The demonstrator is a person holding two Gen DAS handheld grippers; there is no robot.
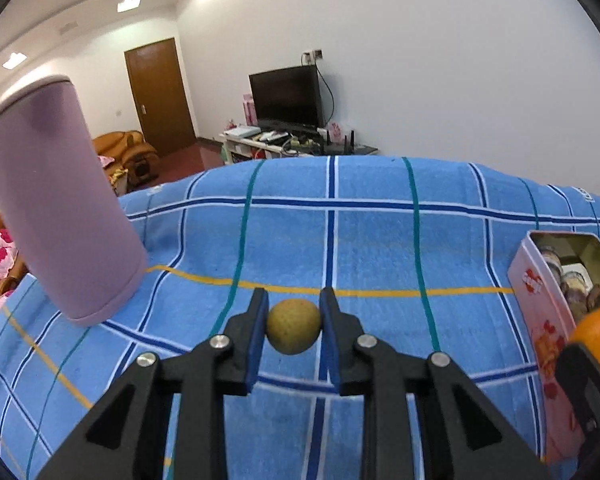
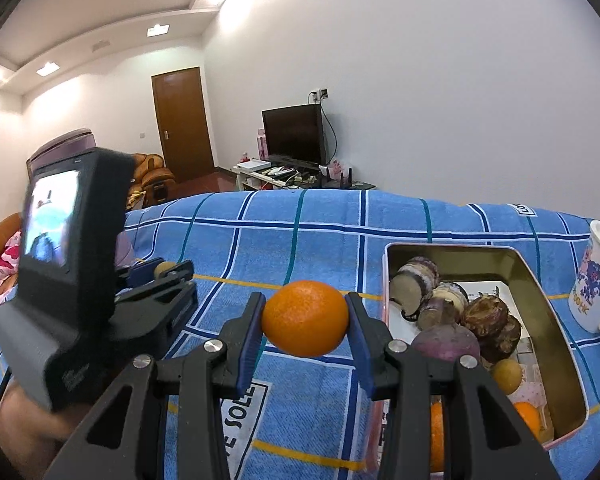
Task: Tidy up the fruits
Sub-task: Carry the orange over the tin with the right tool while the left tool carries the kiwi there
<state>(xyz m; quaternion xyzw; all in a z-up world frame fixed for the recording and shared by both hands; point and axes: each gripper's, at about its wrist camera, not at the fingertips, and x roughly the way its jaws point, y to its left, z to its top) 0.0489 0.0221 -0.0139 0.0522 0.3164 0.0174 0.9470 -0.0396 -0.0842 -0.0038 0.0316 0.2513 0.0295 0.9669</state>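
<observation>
Left tool grips yellow fruit; right tool grips orange.

A small round yellow-green speckled fruit is pinched above the blue plaid cloth, a smooth round orange is clamped just left of the open rectangular pink tin holding brown tubers, a yellow fruit and oranges.

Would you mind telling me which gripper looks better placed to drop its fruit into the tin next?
Right, probably. The right gripper holds the orange just beside the open tin. The left gripper, clamping the small yellow-green fruit, sits farther left, with the tin at its view's right edge.
</observation>
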